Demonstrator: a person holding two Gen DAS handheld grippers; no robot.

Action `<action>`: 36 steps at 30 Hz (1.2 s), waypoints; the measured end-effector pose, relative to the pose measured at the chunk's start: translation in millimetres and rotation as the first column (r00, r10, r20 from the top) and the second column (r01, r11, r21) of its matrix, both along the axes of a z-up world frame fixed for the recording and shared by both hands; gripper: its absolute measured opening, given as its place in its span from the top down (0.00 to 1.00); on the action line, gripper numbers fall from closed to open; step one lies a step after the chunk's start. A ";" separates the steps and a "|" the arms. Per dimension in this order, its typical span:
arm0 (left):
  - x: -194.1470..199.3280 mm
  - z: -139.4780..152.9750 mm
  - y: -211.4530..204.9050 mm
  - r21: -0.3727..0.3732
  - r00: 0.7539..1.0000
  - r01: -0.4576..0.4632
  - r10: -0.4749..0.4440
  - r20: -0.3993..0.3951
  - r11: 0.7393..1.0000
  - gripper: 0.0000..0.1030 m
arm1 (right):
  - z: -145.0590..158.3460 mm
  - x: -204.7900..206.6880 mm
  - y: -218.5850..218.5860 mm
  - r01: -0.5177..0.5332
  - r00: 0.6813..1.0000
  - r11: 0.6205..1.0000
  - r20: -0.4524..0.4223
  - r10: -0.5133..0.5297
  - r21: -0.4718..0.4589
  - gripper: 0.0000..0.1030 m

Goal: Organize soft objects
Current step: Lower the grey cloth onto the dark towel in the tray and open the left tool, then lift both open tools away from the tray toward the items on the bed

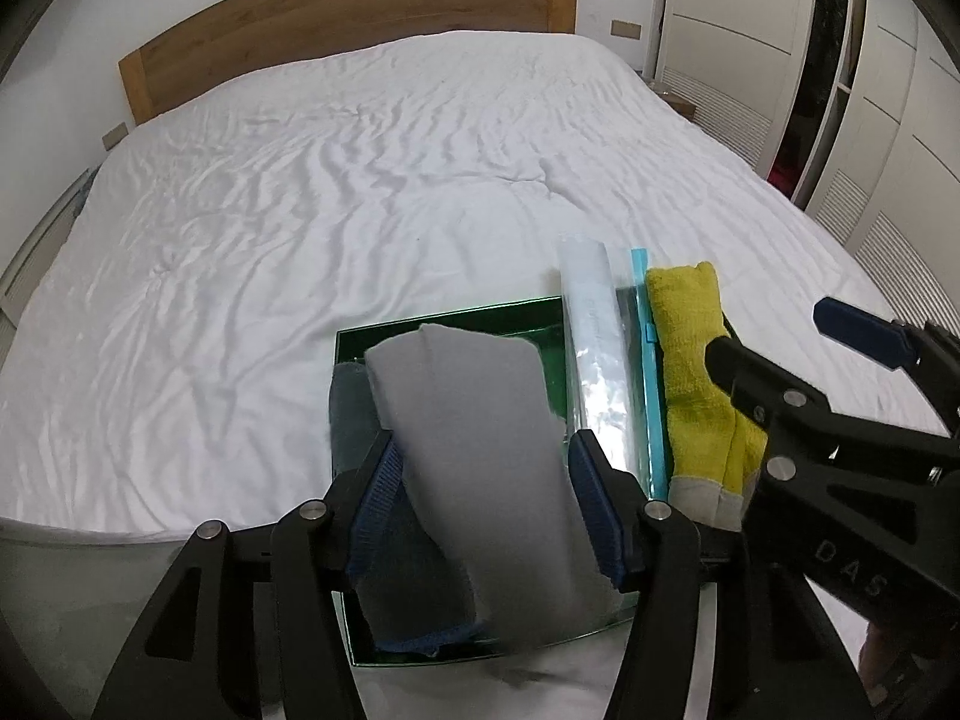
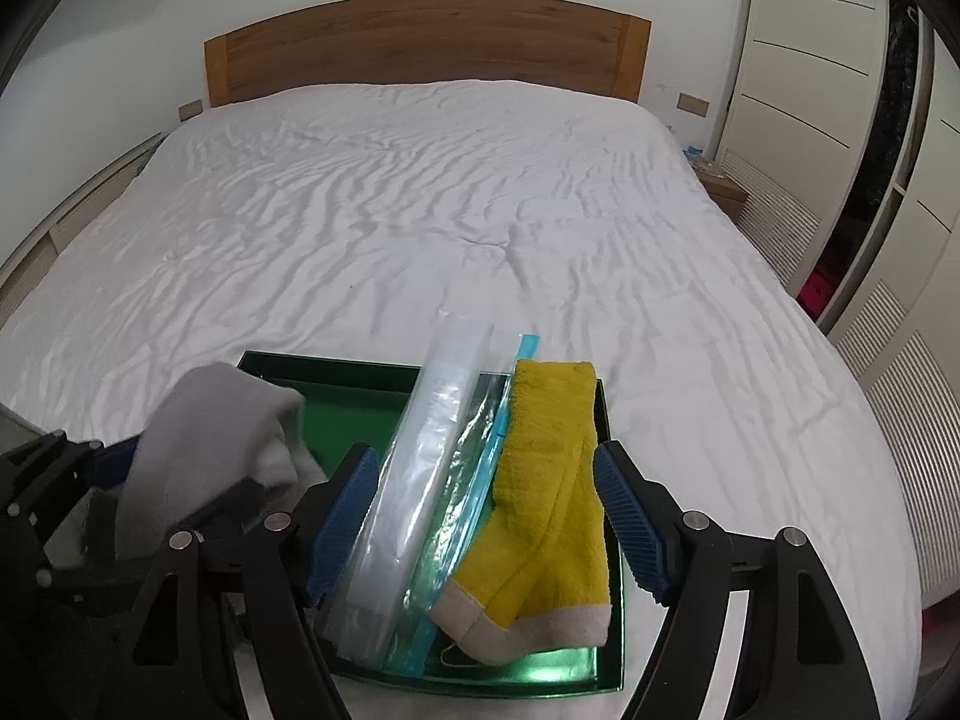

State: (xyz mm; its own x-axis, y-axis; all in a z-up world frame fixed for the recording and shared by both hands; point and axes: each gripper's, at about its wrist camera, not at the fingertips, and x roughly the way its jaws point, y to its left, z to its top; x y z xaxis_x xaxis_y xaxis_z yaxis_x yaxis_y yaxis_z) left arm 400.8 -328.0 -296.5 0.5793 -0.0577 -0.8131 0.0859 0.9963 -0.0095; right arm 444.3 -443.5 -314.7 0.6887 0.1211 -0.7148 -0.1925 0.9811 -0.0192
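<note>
Clamping a grey sock (image 1: 480, 468) between its blue-padded fingers (image 1: 594, 510), the left gripper (image 1: 486, 510) is holding the fabric above the near-left part of a shallow green tray (image 1: 444, 318) at the foot of a bed; a darker grey piece with a blue hem (image 1: 420, 642) is hanging beneath the sock. Just beside it, the right gripper (image 2: 486, 519) is hovering with its jaws spread wide, its pads straddling, without touching, a rolled clear plastic bag with a blue zip strip (image 2: 420, 480) and a yellow sock (image 2: 540, 492) with pale grey toe and heel, both lying lengthwise in the right half of the tray. From the right wrist view, the grey sock (image 2: 216, 438) is showing at the left edge, draped over the left tool. Beyond the tray, a rumpled white sheet (image 2: 420, 210) is covering the whole mattress, running back to a wooden headboard (image 2: 426, 42) against a white wall. White louvred wardrobe doors (image 2: 810, 78) are standing along the right side of the room.
</note>
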 end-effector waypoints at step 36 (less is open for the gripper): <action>-38.2 -2.5 -8.6 0.004 0.999 0.018 -0.018 -0.032 1.000 0.50 | -1.7 -24.6 -12.6 0.039 0.998 0.999 -0.038 -0.040 -0.030 0.27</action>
State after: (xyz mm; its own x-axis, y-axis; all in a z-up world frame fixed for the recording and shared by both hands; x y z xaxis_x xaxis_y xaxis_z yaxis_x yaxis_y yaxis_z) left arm 362.6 -336.6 -299.0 0.5518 -0.0644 -0.8315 0.1039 0.9946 -0.0081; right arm 419.7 -456.0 -316.4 0.6646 0.0727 -0.7436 -0.1546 0.9871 -0.0417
